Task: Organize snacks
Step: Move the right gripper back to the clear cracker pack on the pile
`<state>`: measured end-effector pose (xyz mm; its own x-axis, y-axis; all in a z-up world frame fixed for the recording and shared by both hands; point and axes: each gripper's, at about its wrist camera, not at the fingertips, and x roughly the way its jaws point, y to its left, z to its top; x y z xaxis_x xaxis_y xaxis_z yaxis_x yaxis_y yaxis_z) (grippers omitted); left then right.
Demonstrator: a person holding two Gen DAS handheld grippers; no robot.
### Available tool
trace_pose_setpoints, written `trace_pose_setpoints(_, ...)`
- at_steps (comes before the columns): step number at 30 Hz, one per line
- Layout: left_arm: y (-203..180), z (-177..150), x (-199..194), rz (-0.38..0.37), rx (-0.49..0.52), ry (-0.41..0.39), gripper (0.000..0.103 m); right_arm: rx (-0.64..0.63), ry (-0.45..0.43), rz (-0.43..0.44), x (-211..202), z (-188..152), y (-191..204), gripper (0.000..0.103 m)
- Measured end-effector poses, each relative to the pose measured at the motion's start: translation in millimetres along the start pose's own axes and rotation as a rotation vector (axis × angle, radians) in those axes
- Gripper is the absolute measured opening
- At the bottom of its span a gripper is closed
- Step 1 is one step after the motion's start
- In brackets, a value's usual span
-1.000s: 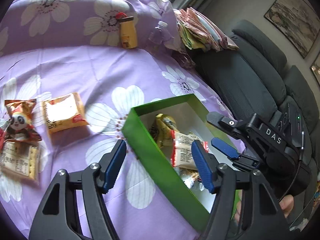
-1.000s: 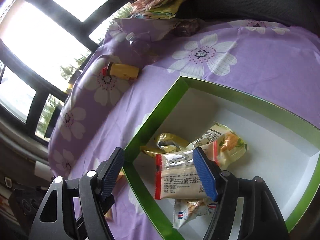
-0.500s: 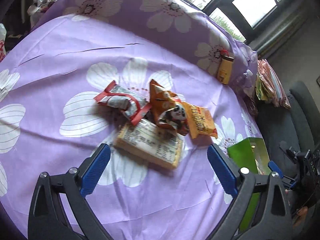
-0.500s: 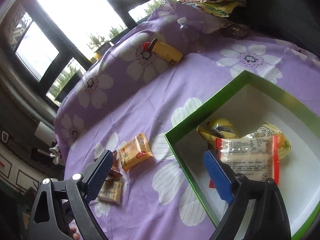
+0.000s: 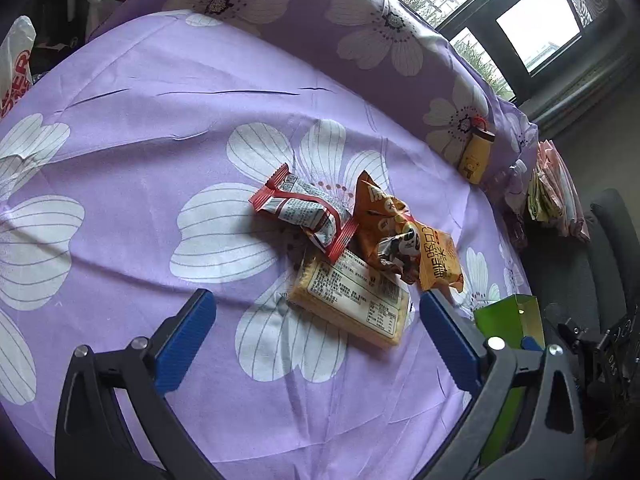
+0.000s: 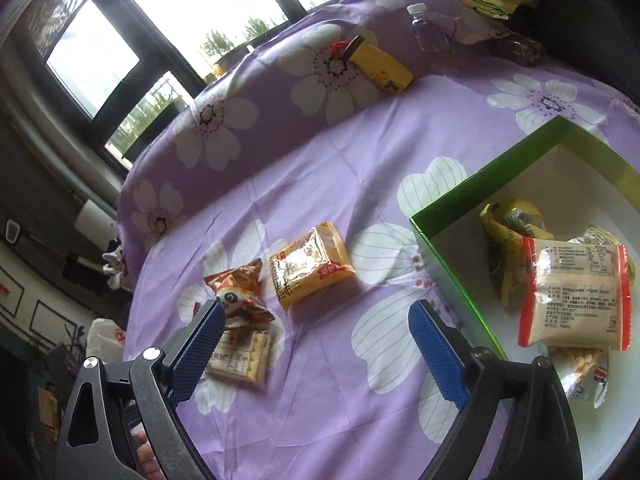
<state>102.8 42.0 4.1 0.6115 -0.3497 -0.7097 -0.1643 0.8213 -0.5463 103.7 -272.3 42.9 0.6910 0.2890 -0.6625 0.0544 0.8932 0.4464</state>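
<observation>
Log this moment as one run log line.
left tool: open, empty | right tool: open, empty | loose snacks: four | green box: partly filled

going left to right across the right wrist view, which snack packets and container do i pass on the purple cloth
panda snack bag → orange-yellow packet → green box → yellow wrapper → red-edged white packet

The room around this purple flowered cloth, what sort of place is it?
Probably a home living room: a dark sofa beside the cloth-covered table, big windows behind, and framed pictures on the wall.
</observation>
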Motion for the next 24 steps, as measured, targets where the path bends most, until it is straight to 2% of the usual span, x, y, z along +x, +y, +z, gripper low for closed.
trace_pose_setpoints(8, -3, -3, -2, -0.017, 0.020, 0.005, 0.102, -0.025, 0.027, -0.010, 17, -10, 15, 0.093)
trace_pose_setpoints(14, -6, -3, -7, -0.012, 0.057, -0.029, 0.102, -0.069, 0.068, -0.039, 33, -17, 27, 0.093)
trace_pose_setpoints(24, -2, 0, -9, 0.002, 0.049, -0.034, 0.102, -0.104, 0.100, -0.058, 47, -26, 36, 0.093)
